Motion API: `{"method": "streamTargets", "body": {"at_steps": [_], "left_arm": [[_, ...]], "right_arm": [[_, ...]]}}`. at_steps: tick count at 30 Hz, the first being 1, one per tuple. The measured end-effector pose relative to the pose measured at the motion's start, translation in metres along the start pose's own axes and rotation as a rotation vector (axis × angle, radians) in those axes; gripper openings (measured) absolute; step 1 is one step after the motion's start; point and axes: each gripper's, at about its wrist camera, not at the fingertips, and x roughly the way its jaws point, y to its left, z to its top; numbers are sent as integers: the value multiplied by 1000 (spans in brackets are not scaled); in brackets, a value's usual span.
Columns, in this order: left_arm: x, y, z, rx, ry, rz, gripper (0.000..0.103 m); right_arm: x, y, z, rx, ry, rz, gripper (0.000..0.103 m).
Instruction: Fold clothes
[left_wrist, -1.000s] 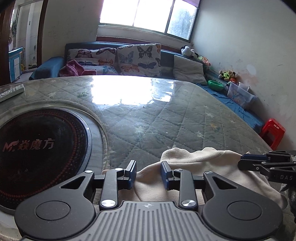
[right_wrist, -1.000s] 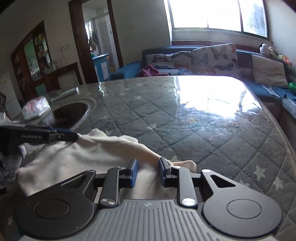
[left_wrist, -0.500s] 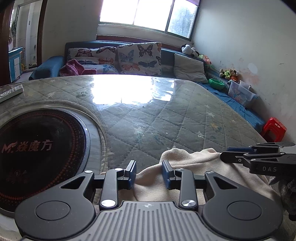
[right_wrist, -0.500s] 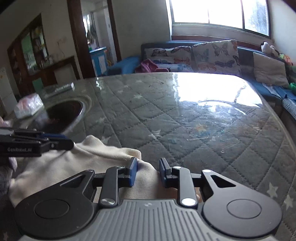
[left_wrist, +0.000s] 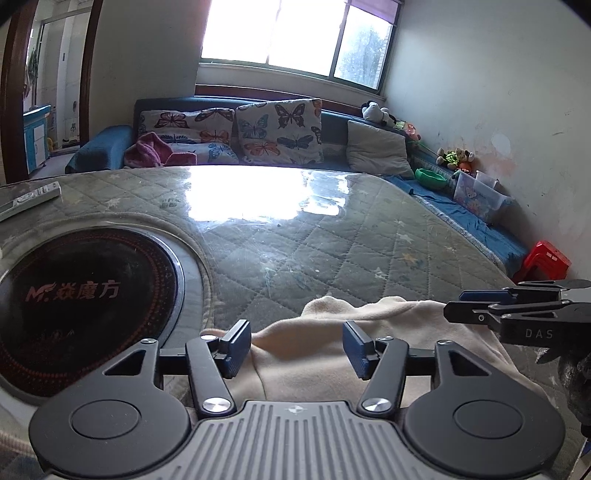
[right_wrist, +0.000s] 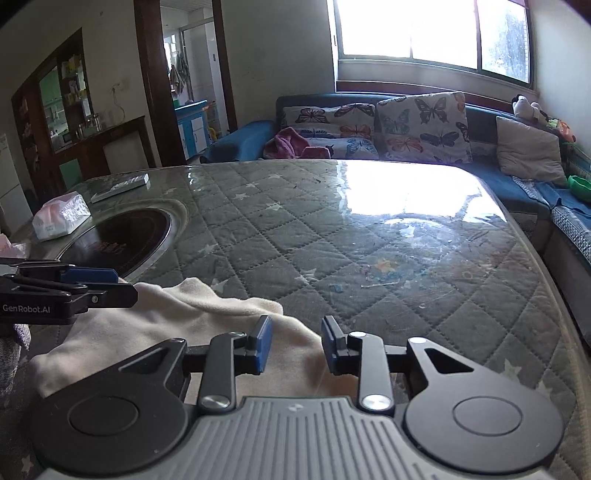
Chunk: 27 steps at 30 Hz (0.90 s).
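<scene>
Left wrist view: the left gripper (left_wrist: 296, 345) is shown with its fingers (left_wrist: 236, 347) spread apart, nothing grasped, over the near-left part of the cream garment (left_wrist: 354, 325), which lies crumpled at the near edge of the quilted tabletop (left_wrist: 332, 240). Right wrist view: the right gripper (right_wrist: 294, 345) is likewise released, its fingers straddling the garment's right edge. For a clean fold, each gripper should be lowered until one cloth layer sits between the pads, then closed on matching corners.
</scene>
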Motion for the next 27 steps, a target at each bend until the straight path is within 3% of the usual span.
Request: {"method": "streamTargets", "body": {"at_steps": [13,21,27], "left_arm": [[-32,-18,-22,23,-42,3,86],[-46,-25,-30,33,-65,12,95],[-53,-25,-34,22,-78,14,101]], "right_arm": [[-36,16,-31,18,-32,-24,44],[-57,24,-49,20,-68,-54,46],[-70,32,-60,11,-94,-81,53]]}}
